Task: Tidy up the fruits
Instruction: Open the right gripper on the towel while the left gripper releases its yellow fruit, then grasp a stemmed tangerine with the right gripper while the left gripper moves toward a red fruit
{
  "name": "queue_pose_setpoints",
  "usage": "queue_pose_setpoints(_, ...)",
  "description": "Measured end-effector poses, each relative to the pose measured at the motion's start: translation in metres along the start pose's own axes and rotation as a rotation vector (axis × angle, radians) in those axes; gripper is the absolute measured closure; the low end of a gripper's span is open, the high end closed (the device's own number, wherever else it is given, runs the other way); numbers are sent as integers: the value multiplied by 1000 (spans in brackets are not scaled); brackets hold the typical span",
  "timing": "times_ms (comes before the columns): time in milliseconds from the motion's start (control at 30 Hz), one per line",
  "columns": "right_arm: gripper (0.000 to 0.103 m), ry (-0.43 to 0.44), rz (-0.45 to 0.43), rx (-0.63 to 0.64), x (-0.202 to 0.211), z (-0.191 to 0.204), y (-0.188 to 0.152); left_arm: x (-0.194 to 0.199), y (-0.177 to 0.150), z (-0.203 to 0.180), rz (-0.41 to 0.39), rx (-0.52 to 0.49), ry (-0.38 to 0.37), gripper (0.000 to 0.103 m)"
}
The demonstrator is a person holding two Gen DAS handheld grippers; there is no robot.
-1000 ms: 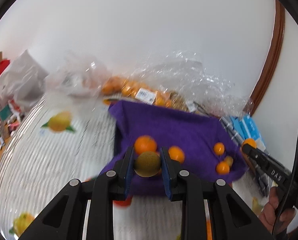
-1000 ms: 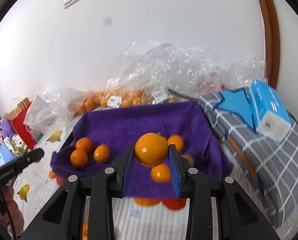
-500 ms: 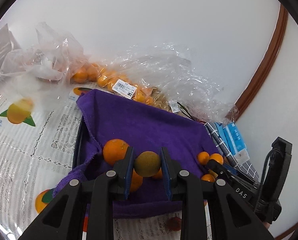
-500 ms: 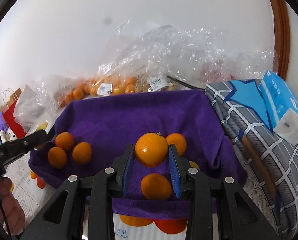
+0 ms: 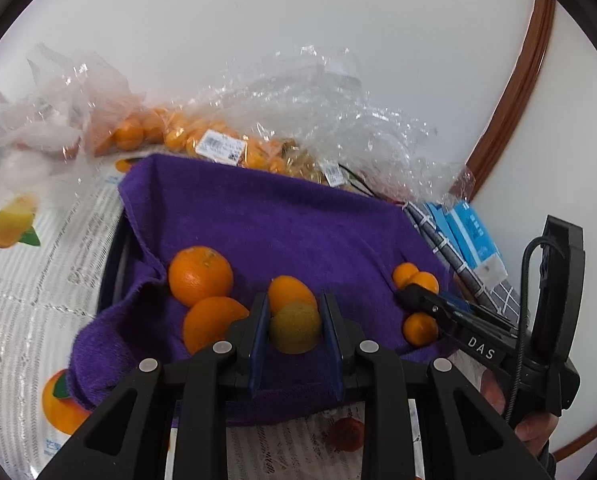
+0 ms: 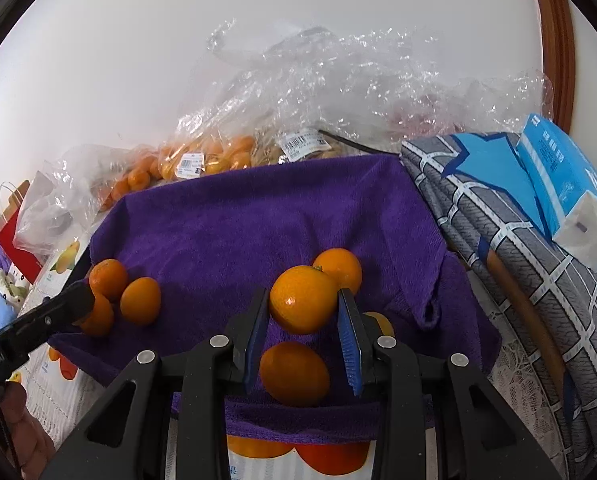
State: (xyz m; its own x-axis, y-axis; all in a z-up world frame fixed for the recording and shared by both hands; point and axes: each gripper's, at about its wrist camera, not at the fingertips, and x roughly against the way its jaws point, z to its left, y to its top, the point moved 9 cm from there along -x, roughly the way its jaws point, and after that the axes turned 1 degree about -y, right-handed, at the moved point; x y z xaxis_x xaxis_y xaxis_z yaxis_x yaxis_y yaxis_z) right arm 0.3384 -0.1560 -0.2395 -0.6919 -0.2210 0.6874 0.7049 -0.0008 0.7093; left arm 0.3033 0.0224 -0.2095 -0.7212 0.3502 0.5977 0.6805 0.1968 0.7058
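A tray lined with a purple towel (image 5: pixel 282 224) holds several oranges. My left gripper (image 5: pixel 295 330) is shut on a yellow-green fruit (image 5: pixel 295 327) and holds it over the towel's near edge, beside three oranges (image 5: pixel 200 276). My right gripper (image 6: pixel 303 314) is shut on an orange (image 6: pixel 303 299) above the towel (image 6: pixel 266 216), over another orange (image 6: pixel 294 374). The right gripper also shows in the left wrist view (image 5: pixel 422 300) by small oranges (image 5: pixel 416 276). The left gripper's tip shows in the right wrist view (image 6: pixel 70 304).
Clear plastic bags of oranges (image 6: pixel 202 160) lie behind the tray against the wall. A folded grey checked cloth (image 6: pixel 518 248) with a blue tissue pack (image 6: pixel 566 184) sits to the right. A fruit-printed tablecloth (image 5: pixel 26 264) covers the table. A red bag (image 6: pixel 14 240) stands far left.
Both grippers have moved closer and lower over the purple towel, each still holding its fruit. The oranges on the towel look larger and nearer.
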Motion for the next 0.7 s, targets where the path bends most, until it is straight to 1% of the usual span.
queue_pose_setpoints(300,68,-23,-3,8,5,-4,-1,-4,-3,1,11,-9,21,78)
queue_pose_setpoints(467,49,-59,-54,46,31,0,-1,-1,-1,0,-1,-25,33,77)
queue_pose_setpoints(533,49,-66,-52,35,44,2,-7,1,1,0,-2,-23,26,70)
queue_pose_setpoints(567,49,-54,-43,26,52,5,-13,3,2,0,-7,-18,22,68)
queue_pose_setpoints(633,49,-31,-20,24,63,12,-23,10,7,3,-31,-3,21,60)
queue_pose_setpoints(700,49,-9,0,30,76,24,-35,18,11,7,-57,7,22,59)
